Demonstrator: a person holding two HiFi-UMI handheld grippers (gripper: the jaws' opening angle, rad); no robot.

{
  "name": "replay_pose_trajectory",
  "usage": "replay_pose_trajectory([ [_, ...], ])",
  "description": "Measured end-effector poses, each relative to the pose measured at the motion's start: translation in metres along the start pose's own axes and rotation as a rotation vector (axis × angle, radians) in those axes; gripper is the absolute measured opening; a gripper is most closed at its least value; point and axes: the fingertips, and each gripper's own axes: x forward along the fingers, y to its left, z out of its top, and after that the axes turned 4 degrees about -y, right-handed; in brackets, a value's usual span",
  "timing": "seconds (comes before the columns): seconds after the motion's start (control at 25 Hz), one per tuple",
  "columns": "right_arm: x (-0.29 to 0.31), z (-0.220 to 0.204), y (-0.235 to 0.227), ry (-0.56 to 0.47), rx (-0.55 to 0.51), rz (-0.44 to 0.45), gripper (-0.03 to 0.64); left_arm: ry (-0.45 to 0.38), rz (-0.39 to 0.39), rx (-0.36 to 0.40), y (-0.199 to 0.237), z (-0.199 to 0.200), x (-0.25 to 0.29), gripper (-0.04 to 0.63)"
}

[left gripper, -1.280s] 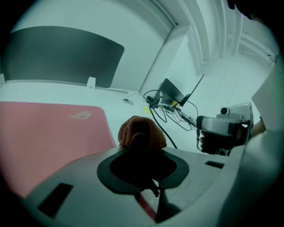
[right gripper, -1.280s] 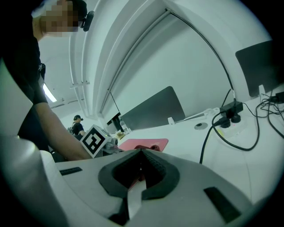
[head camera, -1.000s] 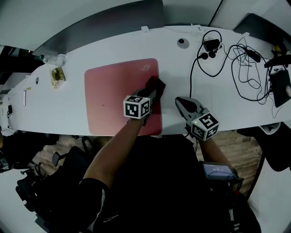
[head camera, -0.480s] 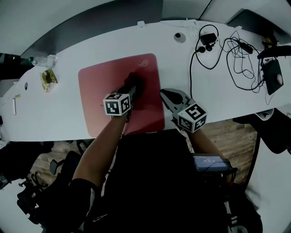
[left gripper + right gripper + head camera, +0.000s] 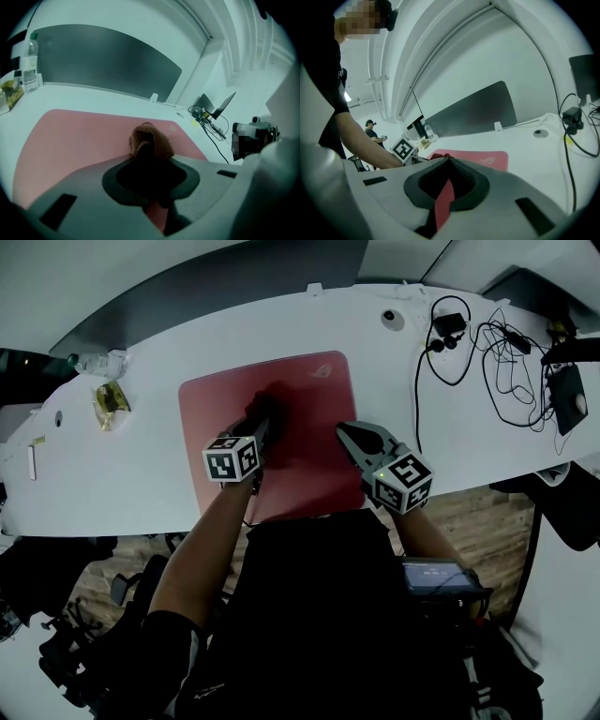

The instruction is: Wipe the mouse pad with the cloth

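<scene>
The red mouse pad [image 5: 305, 460] lies flat on the white desk [image 5: 141, 460]. My left gripper [image 5: 263, 420] is over the pad's upper middle, shut on a dark brown cloth [image 5: 265, 405] that rests on the pad. In the left gripper view the bunched cloth [image 5: 151, 139] pokes out past the closed jaws, with the pad [image 5: 79, 138] spreading beneath. My right gripper [image 5: 343, 430] sits low at the pad's right part, shut with nothing held. Its view shows a strip of pad [image 5: 487, 160] beyond the closed jaws.
Tangled black cables and a charger [image 5: 450, 329] cover the desk's far right, beside a black device [image 5: 570, 395]. A snack packet [image 5: 110, 399] and a bottle [image 5: 94, 362] sit at the far left. A dark panel [image 5: 234, 287] backs the desk. The front edge runs just below the pad.
My left gripper has dragged the cloth leftward, from the pad's upper right corner to its upper middle. My right gripper has shifted from the bare desk onto the pad's right part.
</scene>
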Motion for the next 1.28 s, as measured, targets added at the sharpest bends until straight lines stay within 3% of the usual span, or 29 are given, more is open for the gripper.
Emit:
replay_pose_trajectory([
  [0.48, 0.050, -0.005, 0.046, 0.010, -0.021, 0.019, 0.023, -0.034, 0.077, -0.011, 0.091, 0.001, -0.056, 0.087],
  [0.76, 0.064, -0.008, 0.066, 0.016, -0.030, 0.006, 0.023, -0.061, 0.187, 0.032, 0.147, 0.003, -0.092, 0.087],
  [1.28, 0.072, -0.013, 0.082, 0.021, -0.042, -0.027, 0.023, -0.129, 0.335, -0.018, 0.214, 0.004, -0.136, 0.086],
])
